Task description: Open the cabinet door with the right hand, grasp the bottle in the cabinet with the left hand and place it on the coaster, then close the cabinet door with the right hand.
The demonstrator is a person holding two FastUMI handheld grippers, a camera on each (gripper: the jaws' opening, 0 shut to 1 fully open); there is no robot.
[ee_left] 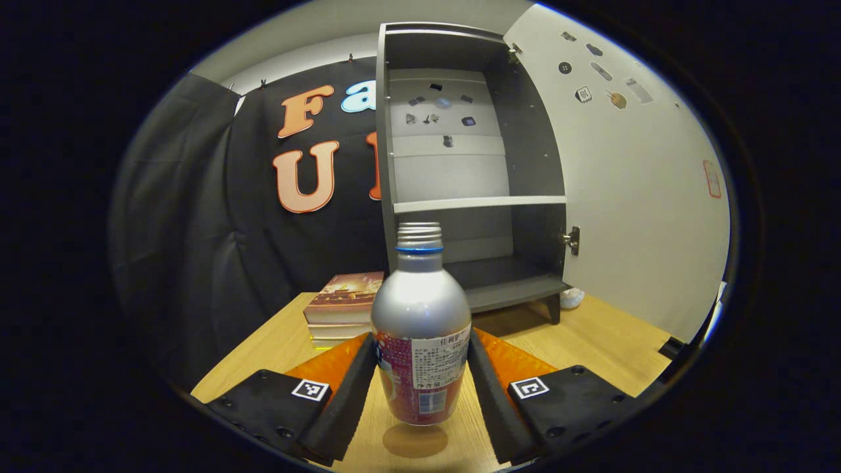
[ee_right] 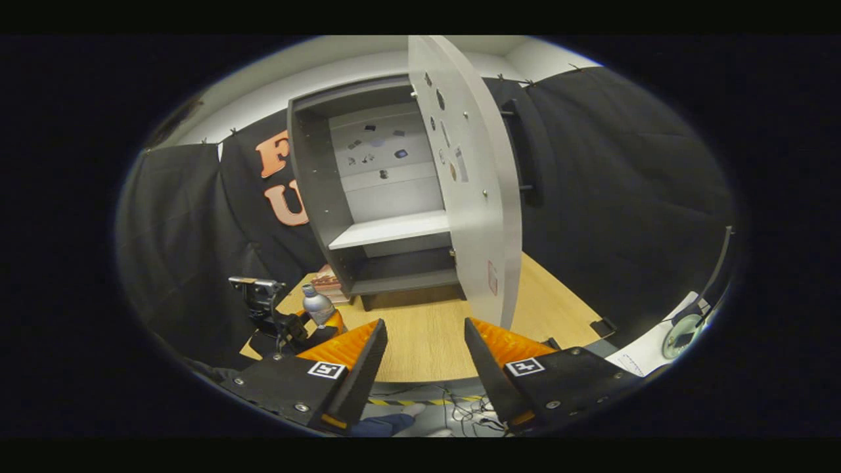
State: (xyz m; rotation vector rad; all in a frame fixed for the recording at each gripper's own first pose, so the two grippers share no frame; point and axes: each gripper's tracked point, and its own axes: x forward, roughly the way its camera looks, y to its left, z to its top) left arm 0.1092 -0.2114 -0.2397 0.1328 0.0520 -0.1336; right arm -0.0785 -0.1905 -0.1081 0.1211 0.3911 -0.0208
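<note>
Right now the left gripper (ee_left: 421, 387) clamps the silver bottle (ee_left: 420, 328) between both fingers, lifted above the wooden table (ee_left: 591, 341), its shadow beneath. Right gripper (ee_right: 426, 355) hangs spread wide, holding nothing, near the open cabinet door (ee_right: 476, 197). No coaster can be made out.

I record the bottle (ee_left: 420, 328) as silver-bodied with a red printed label, a blue neck ring and an uncapped threaded mouth. It stands upright, clear of the wooden table, its shadow lying on the wood below it. I see the cabinet (ee_left: 473, 164) on the table behind it: dark grey carcass, pale back panel, one white shelf, compartments bare. Its door (ee_left: 631, 177) stands wide open, pale grey with small stickers. I cannot locate the coaster.
</note>
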